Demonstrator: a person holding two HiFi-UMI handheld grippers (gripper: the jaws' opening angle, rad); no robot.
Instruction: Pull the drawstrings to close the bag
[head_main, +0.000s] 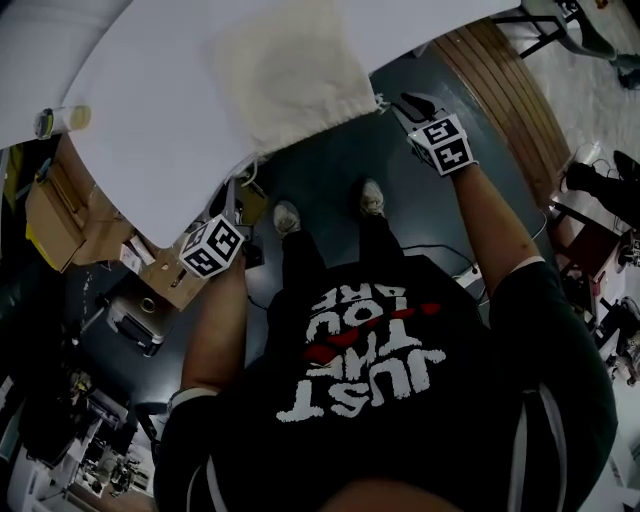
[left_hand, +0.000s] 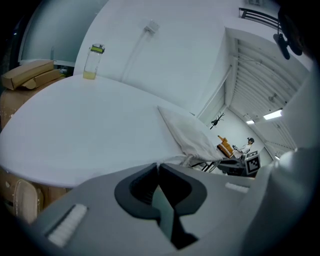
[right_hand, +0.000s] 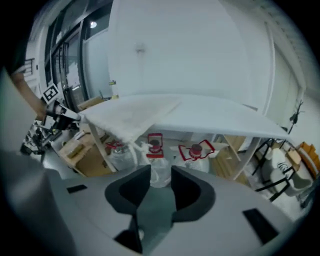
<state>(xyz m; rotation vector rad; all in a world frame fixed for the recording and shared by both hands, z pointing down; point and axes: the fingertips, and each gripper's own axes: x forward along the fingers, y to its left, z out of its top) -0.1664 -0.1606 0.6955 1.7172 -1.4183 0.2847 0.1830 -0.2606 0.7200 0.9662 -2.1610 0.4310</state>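
Observation:
A cream drawstring bag (head_main: 290, 75) (left_hand: 187, 132) (right_hand: 130, 117) lies flat on the white table (head_main: 150, 100), its gathered mouth at the edge nearest me. My left gripper (head_main: 232, 200) (left_hand: 159, 167) hangs below that edge at the mouth's left corner. Its jaws are shut, and the left drawstring (head_main: 245, 168) (left_hand: 175, 161) runs from the mouth to their tips. My right gripper (head_main: 412, 102) (right_hand: 160, 172) sits just off the right corner with a clear gap between its jaws and nothing in them. The right drawstring (head_main: 383, 103) (right_hand: 136, 146) hangs loose from the bag, apart from those jaws.
A small bottle of yellow liquid (head_main: 60, 120) (left_hand: 93, 61) stands at the table's far left. Cardboard boxes (head_main: 60, 215) (left_hand: 30, 72) sit beside and under the table. Water bottles with red labels (right_hand: 155, 145) stand below it. A wooden platform (head_main: 500, 90) lies to the right.

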